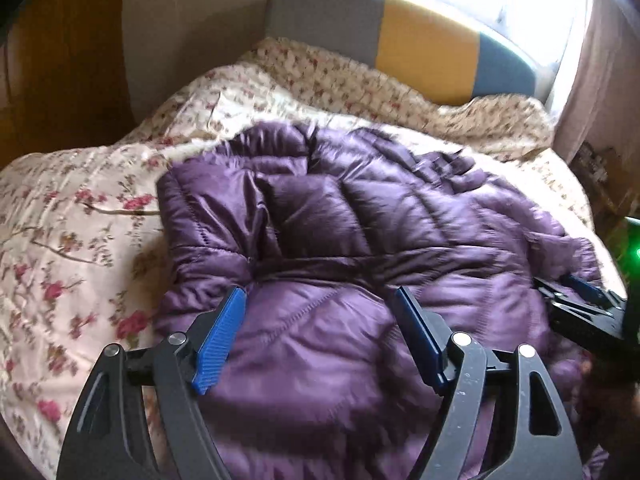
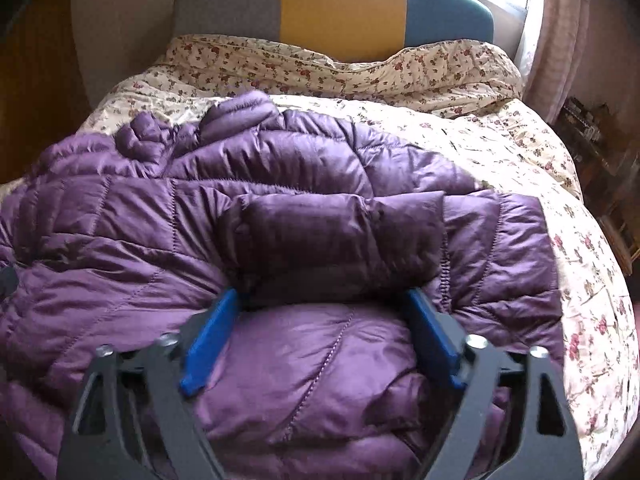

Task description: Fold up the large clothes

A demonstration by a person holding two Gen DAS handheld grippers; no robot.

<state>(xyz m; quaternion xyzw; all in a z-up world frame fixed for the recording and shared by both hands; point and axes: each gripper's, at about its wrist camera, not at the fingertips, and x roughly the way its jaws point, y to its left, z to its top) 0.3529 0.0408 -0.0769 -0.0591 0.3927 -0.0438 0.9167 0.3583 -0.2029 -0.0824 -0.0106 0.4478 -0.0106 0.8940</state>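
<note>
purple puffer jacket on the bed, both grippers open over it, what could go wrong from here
The purple puffer jacket is slick and puffy, so the open right gripper may pinch only the top layer, or the folded sleeve may spring open. The open left gripper could also snag the floral duvet.

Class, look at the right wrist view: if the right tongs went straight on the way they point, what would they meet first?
Most likely the puffy folded sleeve of the purple quilted jacket, which lies just past the open right tongs. Depth is unclear; the tips may already touch it. The floral bedspread lies well beyond.
</note>
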